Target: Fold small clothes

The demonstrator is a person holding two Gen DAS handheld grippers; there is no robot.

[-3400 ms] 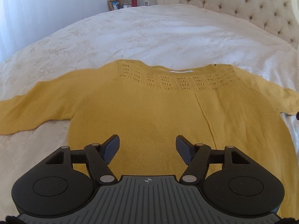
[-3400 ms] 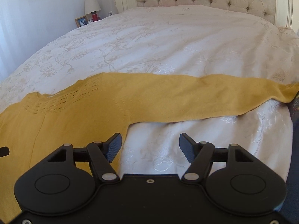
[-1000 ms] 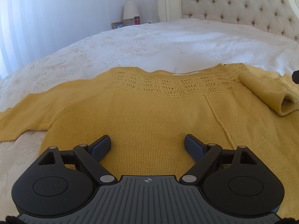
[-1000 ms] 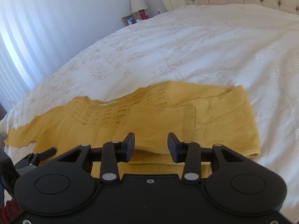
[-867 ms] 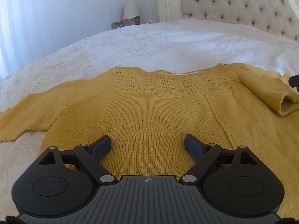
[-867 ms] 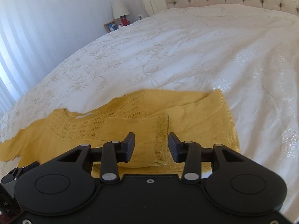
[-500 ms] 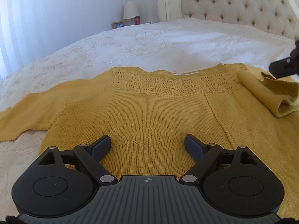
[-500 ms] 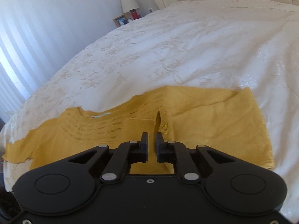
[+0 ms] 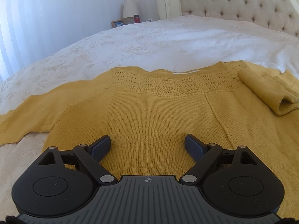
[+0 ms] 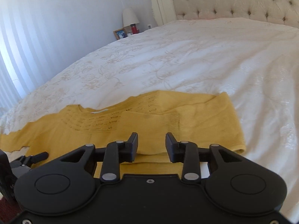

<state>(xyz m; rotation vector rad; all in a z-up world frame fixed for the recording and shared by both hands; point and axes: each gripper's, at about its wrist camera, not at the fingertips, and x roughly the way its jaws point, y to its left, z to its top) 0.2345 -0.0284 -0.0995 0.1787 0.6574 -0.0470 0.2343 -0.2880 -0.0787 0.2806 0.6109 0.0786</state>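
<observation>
Both of my claws hang over the mustard-yellow knitted sweater, which lies flat on the white embroidered bedspread. The left gripper stands wide apart, its blue-padded fingers spread over the lower middle of the sweater with nothing between them but open air above the knit. The right gripper is partly parted; its jaws have just been opening, and no cloth sits between its black fingertips, which point over the sweater's folded side.

That side of the sweater carries the sleeve, doubled back across the shoulder so that its open cuff faces the hem; in the right wrist view it shows as a flat folded panel with a ribbed band. The other sleeve is spread straight out from the sweater's body onto the bedspread. The lace-pattern yoke and neckline lie on the far side of the sweater from me.

Beyond the sweater the bedspread runs up to a cream button-tufted headboard. Off the bed's far corner stand a white-shaded lamp, a red cup and a small framed picture. My left gripper's tip shows at the sweater's near edge in the right wrist view.
</observation>
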